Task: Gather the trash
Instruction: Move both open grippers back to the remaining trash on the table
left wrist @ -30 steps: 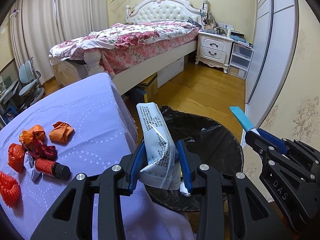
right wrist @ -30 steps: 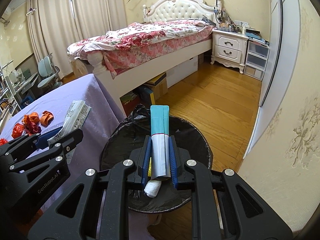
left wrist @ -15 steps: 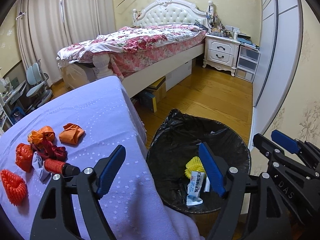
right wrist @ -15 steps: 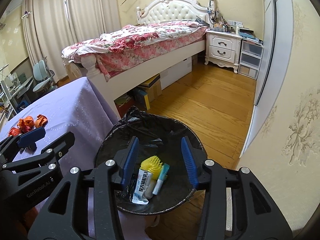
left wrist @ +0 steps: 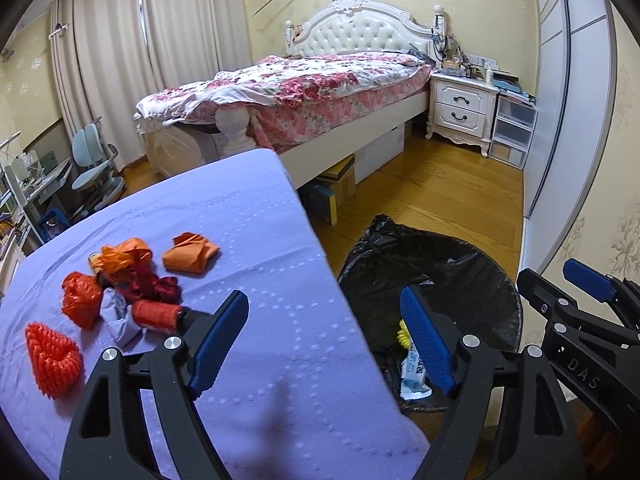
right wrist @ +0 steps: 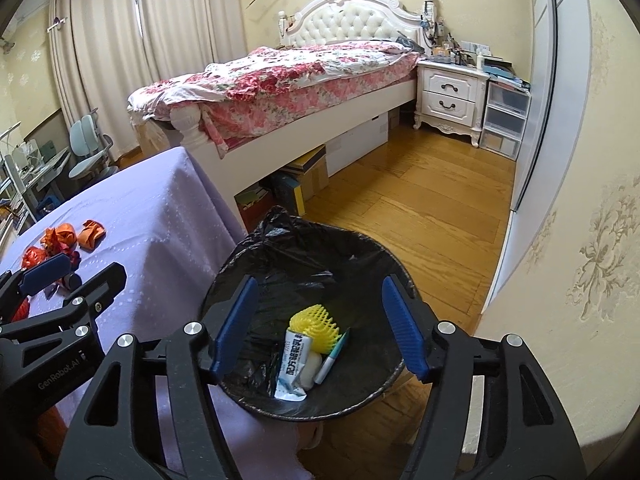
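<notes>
- Beside the worktop (left wrist: 248,216), a bin (right wrist: 360,248) lined with a black bag stands on the floor, and both hand-held grippers hover near it.
- Right hand-held gripper (right wrist: 320,326): its jaws have just been opening and stand released right over the bin mouth, nothing between them.
- Left hand-held gripper (left wrist: 324,340): its jaws have also just been opening and are released and empty; it straddles the worktop edge, one finger over the cloth, the other over the bin.
- Inside the bin lie a white packet (right wrist: 294,364), a teal pen (right wrist: 332,356), a yellow spiky piece (right wrist: 316,326) and a small white lump (right wrist: 310,368).
- Step in hand, as I judge it: the drop is done for this pair of items, and the fetch of the next ones begins.
- Left on the worktop is a cluster of trash: an orange wad (left wrist: 190,254), an orange bow (left wrist: 122,258), a dark red ribbon (left wrist: 150,284), a red net ball (left wrist: 80,304), a red spiky piece (left wrist: 52,354) and a red-wrapped bottle (left wrist: 158,316).
- Next move likely calls for swinging the left hand-held gripper across to the cluster, jaws kept wide; the bottle lies nearest its finger and may roll if nudged.
</notes>
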`<state>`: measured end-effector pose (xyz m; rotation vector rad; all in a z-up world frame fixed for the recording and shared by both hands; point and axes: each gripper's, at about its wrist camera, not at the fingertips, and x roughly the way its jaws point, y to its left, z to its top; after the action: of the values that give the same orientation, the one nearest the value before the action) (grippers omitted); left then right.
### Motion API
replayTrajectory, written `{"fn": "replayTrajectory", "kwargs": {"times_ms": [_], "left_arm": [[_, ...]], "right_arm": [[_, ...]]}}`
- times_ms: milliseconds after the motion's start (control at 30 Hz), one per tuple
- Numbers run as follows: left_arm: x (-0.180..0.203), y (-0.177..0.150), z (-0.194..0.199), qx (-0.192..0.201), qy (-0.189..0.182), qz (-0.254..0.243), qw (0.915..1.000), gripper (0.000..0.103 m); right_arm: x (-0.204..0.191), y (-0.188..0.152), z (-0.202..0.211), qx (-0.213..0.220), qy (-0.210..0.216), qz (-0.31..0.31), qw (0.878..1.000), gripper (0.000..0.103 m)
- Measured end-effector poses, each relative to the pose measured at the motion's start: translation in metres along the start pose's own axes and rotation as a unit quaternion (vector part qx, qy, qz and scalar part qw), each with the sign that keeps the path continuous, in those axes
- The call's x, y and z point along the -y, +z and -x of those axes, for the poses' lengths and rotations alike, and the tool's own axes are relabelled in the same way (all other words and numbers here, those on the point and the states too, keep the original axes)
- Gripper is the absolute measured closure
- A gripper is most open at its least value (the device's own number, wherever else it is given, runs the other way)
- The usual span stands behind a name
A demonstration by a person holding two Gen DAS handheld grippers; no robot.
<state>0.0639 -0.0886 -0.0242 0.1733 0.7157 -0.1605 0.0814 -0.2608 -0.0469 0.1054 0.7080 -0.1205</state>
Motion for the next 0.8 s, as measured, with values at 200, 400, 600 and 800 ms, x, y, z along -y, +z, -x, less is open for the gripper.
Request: {"fn": "replayTrajectory", "kwargs": {"times_ms": [200,400,600,800], "left_arm": [[-0.025,-0.010,0.008,-0.002,0.023,0.015,0.9996,0.025],[-0.053,-0.024,0.022,-0.006,0.045,0.029,0.9985,0.025],[-0.083,-0.047,0.039,-0.013,0.069,0.044,0.9966,0.025],[-0.114,-0.066,0.052,-0.020,0.094,0.064,0.9933,0.025]], "right_arm": [[-0.027,-0.003,0.002,-0.006,0.022,0.019,1.000,0.037],[-0.058,-0.005,0.005,-0.012,0.052,0.040,0.998,0.035],[-0.091,-0.011,0.007,-0.023,0.079,0.067,0.994,0.035],[-0.122,-0.017,0.009,-0.037,0.102,0.095,0.990,0.034]]}}
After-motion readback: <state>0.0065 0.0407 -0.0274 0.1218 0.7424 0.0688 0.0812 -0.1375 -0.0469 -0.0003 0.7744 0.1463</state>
